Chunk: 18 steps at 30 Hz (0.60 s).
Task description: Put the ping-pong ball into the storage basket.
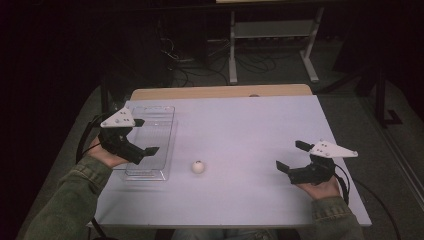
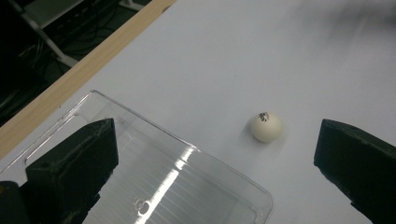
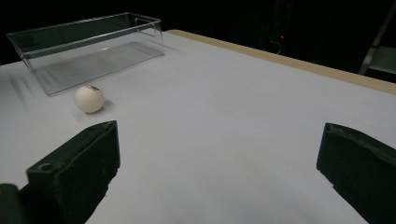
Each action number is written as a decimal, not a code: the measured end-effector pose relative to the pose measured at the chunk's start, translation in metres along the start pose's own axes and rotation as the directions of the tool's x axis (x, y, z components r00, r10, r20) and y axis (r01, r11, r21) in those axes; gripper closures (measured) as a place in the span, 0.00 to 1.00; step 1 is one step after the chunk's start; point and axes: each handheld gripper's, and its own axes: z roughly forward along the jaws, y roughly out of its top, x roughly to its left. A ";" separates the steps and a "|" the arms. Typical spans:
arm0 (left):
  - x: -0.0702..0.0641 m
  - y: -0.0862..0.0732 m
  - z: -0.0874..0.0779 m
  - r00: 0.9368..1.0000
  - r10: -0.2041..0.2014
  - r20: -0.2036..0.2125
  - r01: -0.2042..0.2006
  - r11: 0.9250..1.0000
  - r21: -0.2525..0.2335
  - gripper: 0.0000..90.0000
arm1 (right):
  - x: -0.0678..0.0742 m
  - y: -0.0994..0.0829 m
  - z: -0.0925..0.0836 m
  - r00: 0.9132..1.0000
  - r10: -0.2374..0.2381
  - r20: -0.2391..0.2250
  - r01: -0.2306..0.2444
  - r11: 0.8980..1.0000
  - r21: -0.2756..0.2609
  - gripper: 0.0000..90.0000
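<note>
While ball (image 1: pixel 198 167) sits untouched, left hand-held gripper (image 1: pixel 146 136) and right hand-held gripper (image 1: pixel 290 155) gape wide, empty.

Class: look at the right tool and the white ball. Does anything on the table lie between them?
Nothing visible does. Bare table lies between the open right tool and the ball; the clear tray sits beyond the ball.

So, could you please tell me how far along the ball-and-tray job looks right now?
Nothing looks done: the white ball sits on the table beside the clear tray, which is empty. Nothing is in hand; the left tool and right tool are open. Presumably, grasping and placing the ball remain.
</note>
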 end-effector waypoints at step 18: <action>0.007 0.026 0.026 0.996 0.066 0.064 -0.073 0.991 0.109 0.00 | 0.000 0.000 0.000 1.000 -0.010 0.006 0.010 1.000 0.001 0.00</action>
